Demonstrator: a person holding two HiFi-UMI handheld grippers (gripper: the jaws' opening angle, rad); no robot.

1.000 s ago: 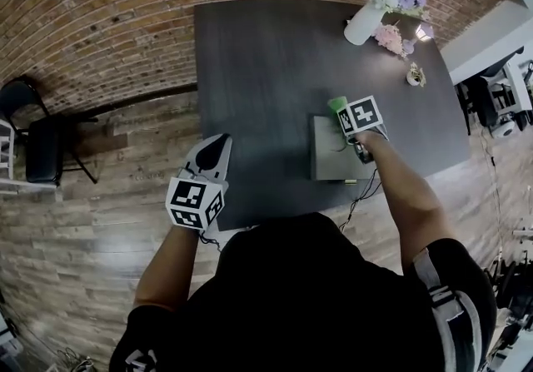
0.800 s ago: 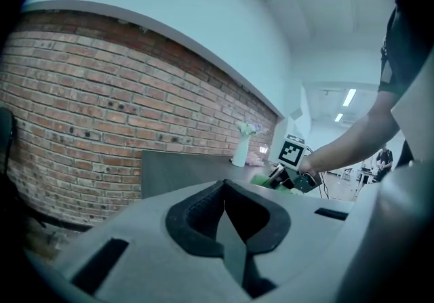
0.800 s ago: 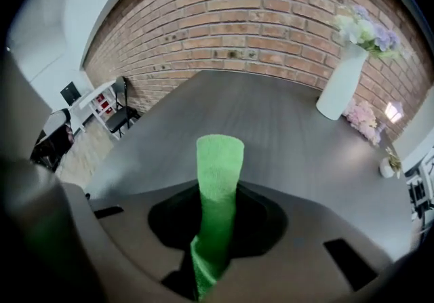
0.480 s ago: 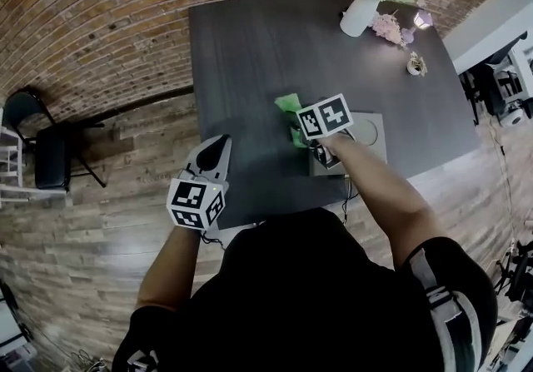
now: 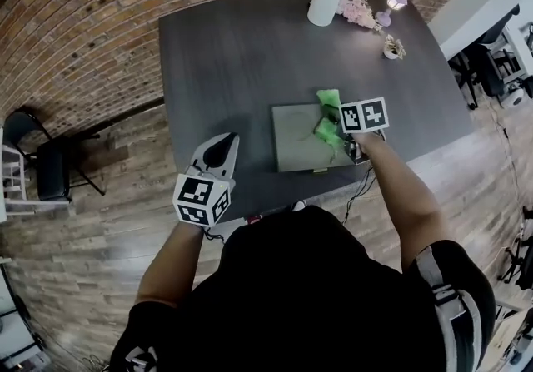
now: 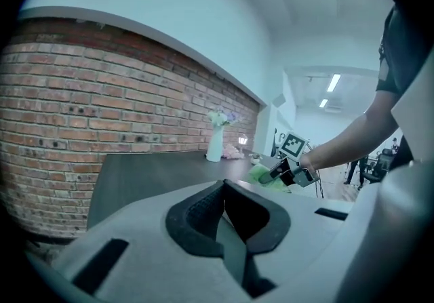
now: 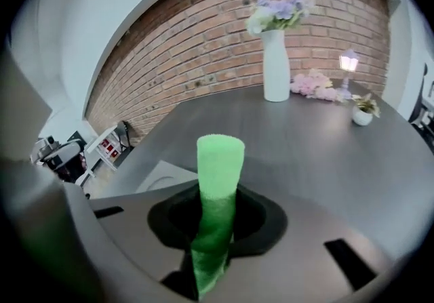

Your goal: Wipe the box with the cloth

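My right gripper (image 7: 215,230) is clamped on the green cloth (image 7: 218,173). The cloth's long axis projects straight forward from my jaws, over the right end of the box (image 5: 296,141). My left gripper (image 6: 227,224) is closed and empty.

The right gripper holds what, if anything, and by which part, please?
The right gripper pinches the green cloth at a bunched fold; the rest sticks out past the jaws.

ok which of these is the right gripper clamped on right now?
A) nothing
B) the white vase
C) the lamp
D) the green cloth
D: in the right gripper view, the green cloth sticks up from between the jaws of the right gripper, which are pinched shut on it.
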